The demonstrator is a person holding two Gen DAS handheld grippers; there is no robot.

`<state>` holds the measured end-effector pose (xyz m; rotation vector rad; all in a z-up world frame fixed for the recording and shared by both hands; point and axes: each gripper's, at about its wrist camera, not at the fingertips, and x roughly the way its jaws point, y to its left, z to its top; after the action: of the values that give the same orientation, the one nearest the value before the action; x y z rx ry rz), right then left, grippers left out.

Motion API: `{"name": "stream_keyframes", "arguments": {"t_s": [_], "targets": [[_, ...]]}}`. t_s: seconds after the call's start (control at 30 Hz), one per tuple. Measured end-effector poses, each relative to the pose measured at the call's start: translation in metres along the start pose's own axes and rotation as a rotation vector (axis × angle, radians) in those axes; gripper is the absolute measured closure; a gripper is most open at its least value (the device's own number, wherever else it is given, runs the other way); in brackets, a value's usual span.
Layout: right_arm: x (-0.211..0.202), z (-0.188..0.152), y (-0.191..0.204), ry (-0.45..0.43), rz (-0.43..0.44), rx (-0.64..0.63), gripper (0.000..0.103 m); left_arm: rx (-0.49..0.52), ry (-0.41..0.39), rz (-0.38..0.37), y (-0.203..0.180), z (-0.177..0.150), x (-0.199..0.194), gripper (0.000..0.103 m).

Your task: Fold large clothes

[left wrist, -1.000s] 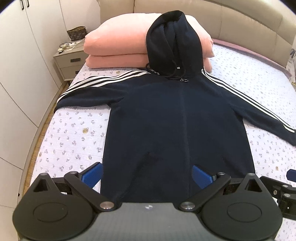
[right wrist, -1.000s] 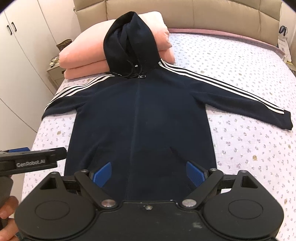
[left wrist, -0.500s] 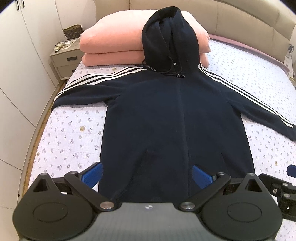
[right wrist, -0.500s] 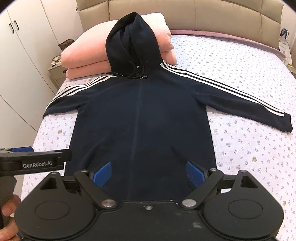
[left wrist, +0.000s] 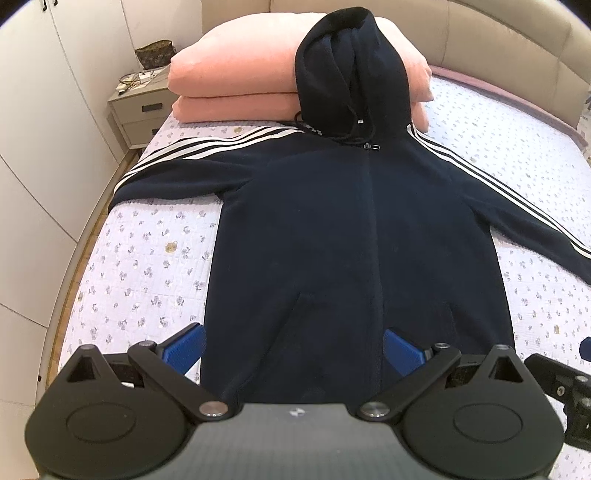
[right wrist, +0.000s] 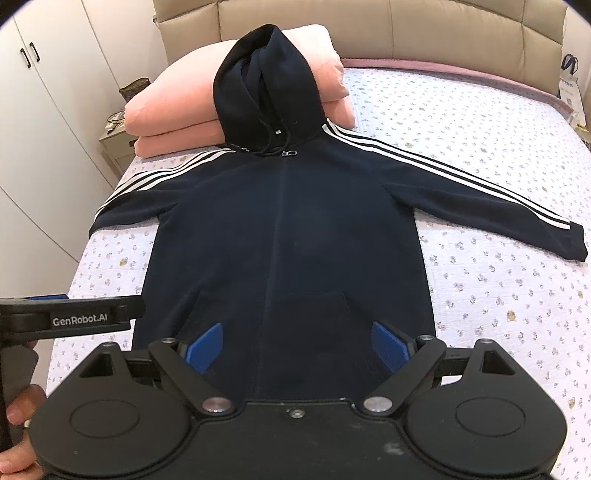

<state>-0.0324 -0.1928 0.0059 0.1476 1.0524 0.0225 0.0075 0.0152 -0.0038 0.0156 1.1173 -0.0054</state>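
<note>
A dark navy zip hoodie (left wrist: 354, 236) (right wrist: 288, 236) with white sleeve stripes lies flat, front up, on the bed, both sleeves spread sideways. Its hood (left wrist: 351, 70) (right wrist: 266, 85) rests up against the pink pillows. My left gripper (left wrist: 293, 349) hovers open above the hem, blue pads apart, with nothing between them. My right gripper (right wrist: 295, 345) is also open above the hem near the front pocket, empty. The left gripper's body (right wrist: 70, 319) shows at the left edge of the right wrist view, held by a hand (right wrist: 16, 443).
Two stacked pink pillows (left wrist: 236, 81) (right wrist: 173, 110) lie at the head of the bed against a beige padded headboard (right wrist: 406, 29). A bedside table (left wrist: 140, 110) and white wardrobe doors (left wrist: 37, 147) stand on the left. The floral bedspread (right wrist: 498, 295) extends to the right.
Both grippers have drifted slightly forward and down toward the hoodie, so it fills a bit more of each view. The jaws stayed open and the hoodie has not moved.
</note>
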Motion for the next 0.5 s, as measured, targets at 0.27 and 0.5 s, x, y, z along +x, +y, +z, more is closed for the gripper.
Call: {"name": "stream_keyframes", "arguments": {"t_s": [0.27,0.5], "targets": [[-0.0049,-0.0009,-0.002,-0.012,-0.011,0.001,0.0,-0.019,-0.003,0.007,0.002,-0.0006,-0.0023,0.0],[-0.0081,-0.0042,-0.002,-0.019,-0.011,0.009,0.0,-0.049,-0.016,0.015,0.0065,-0.0001,-0.0054,0.0]]}}
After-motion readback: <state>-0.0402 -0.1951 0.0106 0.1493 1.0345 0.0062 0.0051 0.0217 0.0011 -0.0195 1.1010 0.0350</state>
